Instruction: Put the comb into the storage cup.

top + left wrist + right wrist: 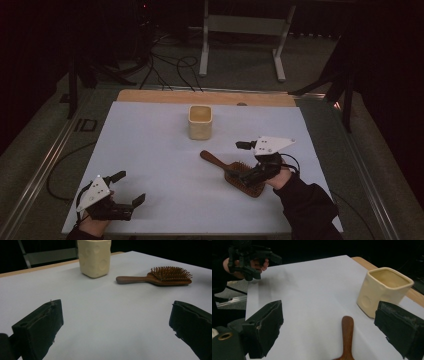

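Observation:
A wooden hairbrush lies bristles-up on the white sheet, its handle pointing up-left toward a cream square cup. My right gripper stands open over the brush head. In the right gripper view the brush handle lies between the wide-apart jaws of that gripper, and the cup stands just beyond the right jaw. My left gripper is open at the sheet's near-left corner with nothing in it. Past its open jaws lie the hairbrush and the cup.
The sheet covers a wooden table whose bare edge runs along the far side. Beyond it are floor cables and a white metal frame. The other hand with its gripper shows far left in the right gripper view.

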`<state>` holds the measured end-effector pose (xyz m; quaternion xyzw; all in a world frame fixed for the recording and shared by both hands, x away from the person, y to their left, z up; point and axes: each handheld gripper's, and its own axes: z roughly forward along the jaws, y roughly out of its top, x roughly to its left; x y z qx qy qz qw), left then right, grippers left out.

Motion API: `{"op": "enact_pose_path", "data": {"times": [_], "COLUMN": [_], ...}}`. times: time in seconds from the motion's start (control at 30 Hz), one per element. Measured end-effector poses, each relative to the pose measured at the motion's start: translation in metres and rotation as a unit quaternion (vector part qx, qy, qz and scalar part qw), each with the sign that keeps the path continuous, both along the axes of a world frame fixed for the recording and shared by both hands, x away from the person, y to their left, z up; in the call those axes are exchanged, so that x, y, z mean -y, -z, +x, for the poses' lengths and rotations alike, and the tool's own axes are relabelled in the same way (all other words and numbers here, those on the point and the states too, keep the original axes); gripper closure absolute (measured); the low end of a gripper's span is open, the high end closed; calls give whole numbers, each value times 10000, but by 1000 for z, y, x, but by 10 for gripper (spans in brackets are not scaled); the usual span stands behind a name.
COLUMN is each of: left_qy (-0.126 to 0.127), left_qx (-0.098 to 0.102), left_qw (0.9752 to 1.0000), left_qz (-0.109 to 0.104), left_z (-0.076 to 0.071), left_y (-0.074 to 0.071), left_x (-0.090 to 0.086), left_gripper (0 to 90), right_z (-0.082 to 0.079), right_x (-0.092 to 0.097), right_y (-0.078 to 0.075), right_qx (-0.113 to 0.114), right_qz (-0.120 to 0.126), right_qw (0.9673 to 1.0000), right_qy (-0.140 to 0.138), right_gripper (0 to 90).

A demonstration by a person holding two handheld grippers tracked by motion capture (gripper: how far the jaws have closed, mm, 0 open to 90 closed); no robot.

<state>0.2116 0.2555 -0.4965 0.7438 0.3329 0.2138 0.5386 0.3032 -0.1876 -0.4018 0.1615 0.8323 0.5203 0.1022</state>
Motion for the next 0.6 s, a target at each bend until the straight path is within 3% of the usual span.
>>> {"op": "enact_pose_path", "data": {"times": [0.6], "left_qy": [19], "left_qx": [-12], "left_qw": [10000], "left_qz": [-16], "left_z": [0], "left_y": [0], "left_x": [0], "left_gripper": [0], "right_z": [36], "right_x": [-43], "right_y": [19], "right_qx": [-319], "right_qz": [-387], "right_qw": [9971], "right_qy": [-581], "right_gripper": [84]}}
